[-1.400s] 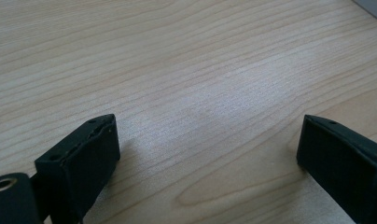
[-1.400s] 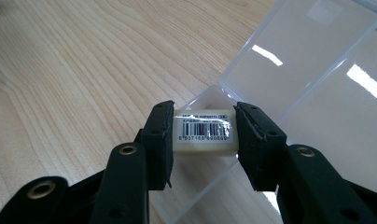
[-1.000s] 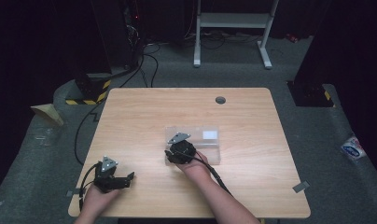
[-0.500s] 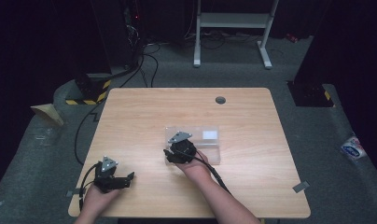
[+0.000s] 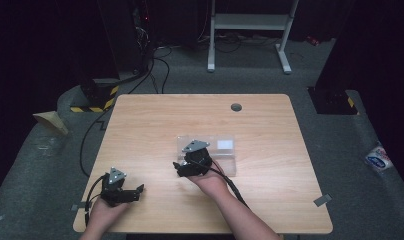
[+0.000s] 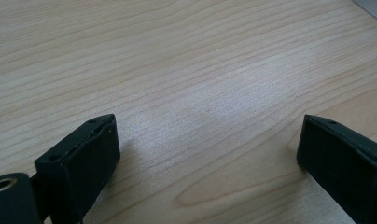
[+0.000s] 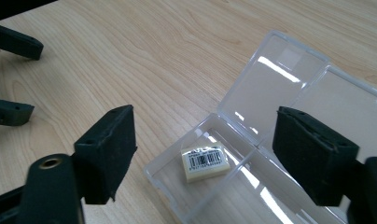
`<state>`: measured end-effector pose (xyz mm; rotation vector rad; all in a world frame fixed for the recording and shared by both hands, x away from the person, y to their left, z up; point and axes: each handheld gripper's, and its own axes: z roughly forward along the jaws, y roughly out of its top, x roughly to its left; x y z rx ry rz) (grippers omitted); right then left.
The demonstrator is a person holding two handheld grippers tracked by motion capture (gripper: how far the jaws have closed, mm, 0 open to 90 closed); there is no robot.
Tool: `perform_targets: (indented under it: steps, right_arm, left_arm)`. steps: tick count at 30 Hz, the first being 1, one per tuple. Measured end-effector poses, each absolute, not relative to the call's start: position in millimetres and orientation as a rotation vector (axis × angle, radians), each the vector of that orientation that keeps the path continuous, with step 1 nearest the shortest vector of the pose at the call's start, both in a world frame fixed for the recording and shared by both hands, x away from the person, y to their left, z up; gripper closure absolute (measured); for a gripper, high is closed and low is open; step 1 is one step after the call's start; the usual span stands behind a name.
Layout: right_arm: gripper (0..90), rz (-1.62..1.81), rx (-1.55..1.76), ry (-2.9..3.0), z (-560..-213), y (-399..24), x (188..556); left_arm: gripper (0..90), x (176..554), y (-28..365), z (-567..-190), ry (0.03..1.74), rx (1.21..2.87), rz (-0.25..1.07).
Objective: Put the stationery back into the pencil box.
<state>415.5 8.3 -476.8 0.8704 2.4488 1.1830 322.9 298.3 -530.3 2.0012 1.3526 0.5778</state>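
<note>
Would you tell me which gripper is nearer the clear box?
Right. The right gripper hovers open at the clear box; the left gripper sits apart near the table's front edge.

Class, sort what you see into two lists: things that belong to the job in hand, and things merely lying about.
Belongs to the job:
- clear plastic box, lid open
- small barcoded block lying in one compartment
- right gripper, jaws just opened above the block

Lying about:
- left gripper, open on bare table
- grey tape scrap on the floor
</note>
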Motion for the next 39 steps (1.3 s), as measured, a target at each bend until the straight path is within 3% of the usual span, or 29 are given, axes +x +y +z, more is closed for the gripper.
perform_targets:
  steps: [11,28,39]
  right_arm:
    - [9.1,1.233,0.899,2.415,-464,-5,409]
    - [8.7,1.334,0.903,2.343,-457,-40,397]
    - [8.8,1.3,0.965,2.289,-459,-84,389]
  left_arm:
    - [6.1,323,298,-531,1.354,1.995,0.579]
    - [6.1,323,298,-531,1.356,1.994,0.579]
    - [6.1,323,298,-531,1.357,1.994,0.583]
